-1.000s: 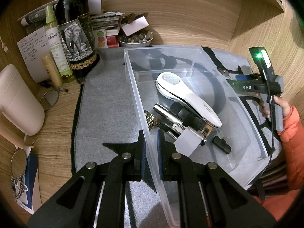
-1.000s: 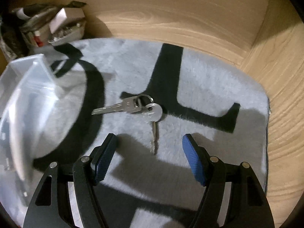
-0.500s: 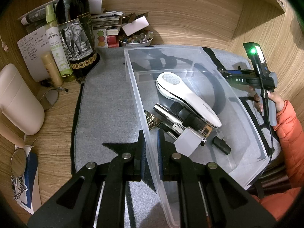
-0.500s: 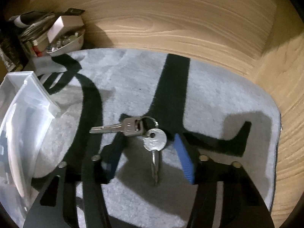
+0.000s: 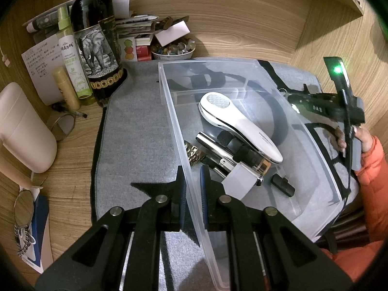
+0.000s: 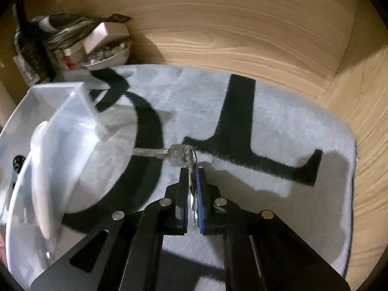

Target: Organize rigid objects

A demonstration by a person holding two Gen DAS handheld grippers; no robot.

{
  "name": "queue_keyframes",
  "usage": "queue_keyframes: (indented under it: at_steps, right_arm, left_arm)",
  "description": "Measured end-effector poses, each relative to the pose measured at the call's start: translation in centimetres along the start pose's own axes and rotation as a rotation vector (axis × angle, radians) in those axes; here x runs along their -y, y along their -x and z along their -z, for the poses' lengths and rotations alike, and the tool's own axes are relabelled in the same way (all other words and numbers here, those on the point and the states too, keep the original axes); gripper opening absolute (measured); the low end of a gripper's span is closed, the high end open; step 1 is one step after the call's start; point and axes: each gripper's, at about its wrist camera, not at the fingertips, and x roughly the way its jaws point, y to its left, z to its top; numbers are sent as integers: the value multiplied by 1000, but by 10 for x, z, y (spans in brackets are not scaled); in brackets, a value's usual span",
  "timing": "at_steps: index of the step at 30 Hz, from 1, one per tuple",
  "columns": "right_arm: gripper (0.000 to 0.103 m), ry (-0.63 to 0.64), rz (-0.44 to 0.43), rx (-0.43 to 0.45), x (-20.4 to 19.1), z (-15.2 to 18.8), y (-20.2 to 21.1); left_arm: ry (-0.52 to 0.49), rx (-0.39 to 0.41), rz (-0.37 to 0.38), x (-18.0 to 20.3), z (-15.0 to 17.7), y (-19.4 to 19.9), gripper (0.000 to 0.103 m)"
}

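The bin (image 5: pixel 174 121) wall stands between the left tongs (image 5: pixel 192 189), its contents ahead-right; bottles (image 5: pixel 97 41) far ahead-left. Keys (image 6: pixel 179 156) sit in the right tongs (image 6: pixel 192 194), bin to their left

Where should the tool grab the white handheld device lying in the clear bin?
Grip the white device across its narrow handle, the end nearer the camera, coming straight down from above. It lies flat and slanted on top of the other items, so its sides are exposed; the bin walls block a sideways approach, and the rounded head looks too broad.
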Motion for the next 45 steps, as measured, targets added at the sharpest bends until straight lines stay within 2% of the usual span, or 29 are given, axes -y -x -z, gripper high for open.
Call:
queue_keyframes:
  at_steps: [6, 7, 9, 10, 11, 14, 16, 21, 24, 26, 31, 38, 45]
  right_arm:
    - [6, 45, -49, -44, -16, 11, 9]
    - [10, 45, -46, -51, -17, 10, 10]
    - [32, 41, -37, -48, -20, 5, 10]
    - [49, 37, -29, -36, -20, 2, 10]
    - [57, 33, -16, -20, -22, -3, 7]
    - [61, 39, -23, -32, -26, -13, -3]
    - [70, 39, -17, -51, -30, -18, -13]
    - [71, 43, 14, -87, -38, -27, -42]
    - [71, -6, -10, -74, -33, -31, -45]
    - [59, -20, -13, -68, -30, -31, -45]
    - [59, -13, -8, -58, -30, -26, -38]
    - [59, 6, -10, -11, -35, -21, -12]
    - [59, 41, -5, 94, -49, -23, 34]
  left_arm:
    - [-1, 0, 0, 0, 0, 0, 10]
    - [-2, 0, -1, 0, 0, 0, 10]
    - [0, 0, 0, 0, 0, 0, 10]
    - [1, 0, 1, 0, 0, 0, 10]
    - [1, 0, 0, 0, 0, 0, 10]
    - [0, 0, 0, 0, 0, 0, 10]
    - [1, 0, 1, 0, 0, 0, 10]
    - [-1, 0, 0, 1, 0, 0, 10]
    - [-2, -1, 2, 1, 0, 1, 10]
    - [-1, 0, 2, 1, 0, 1, 10]
    - [-3, -1, 1, 1, 0, 1, 10]
    - [-1, 0, 1, 1, 0, 1, 10]
    - [-1, -1, 1, 1, 0, 1, 10]
